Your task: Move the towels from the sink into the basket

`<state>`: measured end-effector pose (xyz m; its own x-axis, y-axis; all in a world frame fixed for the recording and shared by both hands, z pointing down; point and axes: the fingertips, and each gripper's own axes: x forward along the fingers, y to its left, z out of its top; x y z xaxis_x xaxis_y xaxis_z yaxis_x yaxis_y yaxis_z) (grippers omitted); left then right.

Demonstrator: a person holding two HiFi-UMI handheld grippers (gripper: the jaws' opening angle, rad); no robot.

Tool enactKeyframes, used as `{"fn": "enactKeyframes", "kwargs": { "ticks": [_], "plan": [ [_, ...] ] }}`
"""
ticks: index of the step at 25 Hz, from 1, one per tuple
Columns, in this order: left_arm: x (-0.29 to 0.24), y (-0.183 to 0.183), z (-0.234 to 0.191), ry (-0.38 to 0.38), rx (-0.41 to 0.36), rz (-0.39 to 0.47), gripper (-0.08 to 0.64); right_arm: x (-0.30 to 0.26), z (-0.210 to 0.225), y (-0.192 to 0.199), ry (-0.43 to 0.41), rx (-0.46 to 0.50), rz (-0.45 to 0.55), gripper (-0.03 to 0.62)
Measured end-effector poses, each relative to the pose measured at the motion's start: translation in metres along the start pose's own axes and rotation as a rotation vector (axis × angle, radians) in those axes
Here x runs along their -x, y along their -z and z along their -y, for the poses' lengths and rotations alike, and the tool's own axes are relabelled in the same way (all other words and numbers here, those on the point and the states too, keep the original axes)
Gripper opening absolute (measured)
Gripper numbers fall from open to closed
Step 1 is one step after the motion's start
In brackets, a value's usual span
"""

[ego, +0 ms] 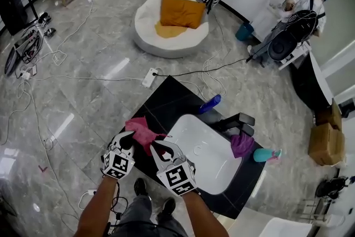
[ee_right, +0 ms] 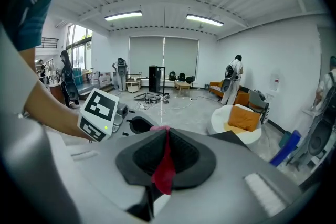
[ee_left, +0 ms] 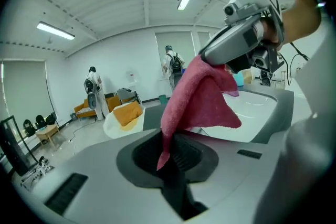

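Left tool and right tool both clamped on pink towel — it hangs above table, just left of sink. We want firm grips, lift clear — basket not in sight. Purple towel lies at sink's right rim.

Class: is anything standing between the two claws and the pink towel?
Nothing visible does. The left claw and the right claw both pinch the pink towel, which hangs between them beside the sink.
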<state>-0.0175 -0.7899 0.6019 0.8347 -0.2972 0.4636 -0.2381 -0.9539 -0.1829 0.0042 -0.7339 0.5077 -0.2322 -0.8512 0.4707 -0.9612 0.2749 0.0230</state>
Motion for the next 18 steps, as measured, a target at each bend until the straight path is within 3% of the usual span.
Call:
{"fn": "enactKeyframes", "kwargs": {
  "ticks": [5,18],
  "plan": [
    [0.008,-0.041,-0.004,0.020,0.008,0.088,0.037,0.029,0.034,0.003,0.112,-0.022,-0.007,0.026],
    [0.035,-0.175,0.054,0.139,-0.155,0.213,0.037,0.147,0.082,-0.026,0.301,-0.032,0.091,0.026]
  ]
}}
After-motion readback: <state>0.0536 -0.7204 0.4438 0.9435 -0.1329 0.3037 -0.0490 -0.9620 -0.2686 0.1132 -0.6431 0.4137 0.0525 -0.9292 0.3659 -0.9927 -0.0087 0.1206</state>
